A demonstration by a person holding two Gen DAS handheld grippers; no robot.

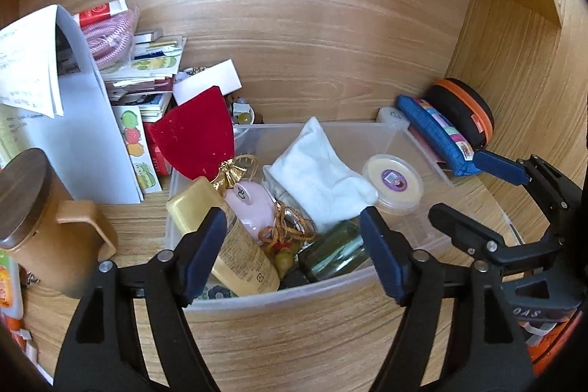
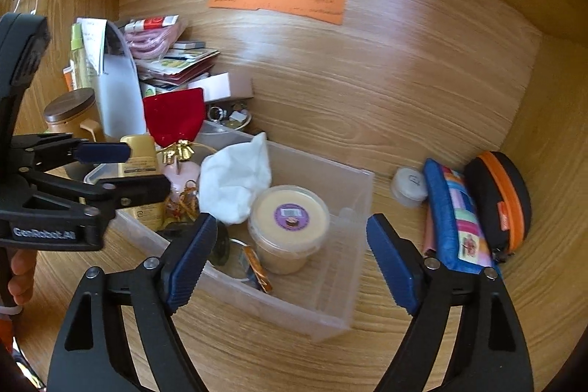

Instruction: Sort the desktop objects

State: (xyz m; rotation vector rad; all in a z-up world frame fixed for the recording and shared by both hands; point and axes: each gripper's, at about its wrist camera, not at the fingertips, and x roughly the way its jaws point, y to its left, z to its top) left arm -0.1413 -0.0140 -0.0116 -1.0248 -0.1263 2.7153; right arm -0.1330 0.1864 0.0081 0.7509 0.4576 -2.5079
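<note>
Your left gripper [image 1: 294, 245]: jaws wide open, holding nothing | your right gripper [image 2: 290, 259]: jaws wide open, holding nothing | both above the clear box [image 2: 330, 315] on the table [image 2: 367, 366].

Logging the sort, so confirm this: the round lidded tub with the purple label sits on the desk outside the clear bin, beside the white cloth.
Wrong in one respect: the round lidded tub sits inside the clear bin, not on the desk outside it. It is beside the white cloth, as stated. The right wrist view shows this plainly.

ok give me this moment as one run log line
left gripper: open, empty | right gripper: open, empty | clear bin: holds lidded tub, white cloth, yellow tube
</note>
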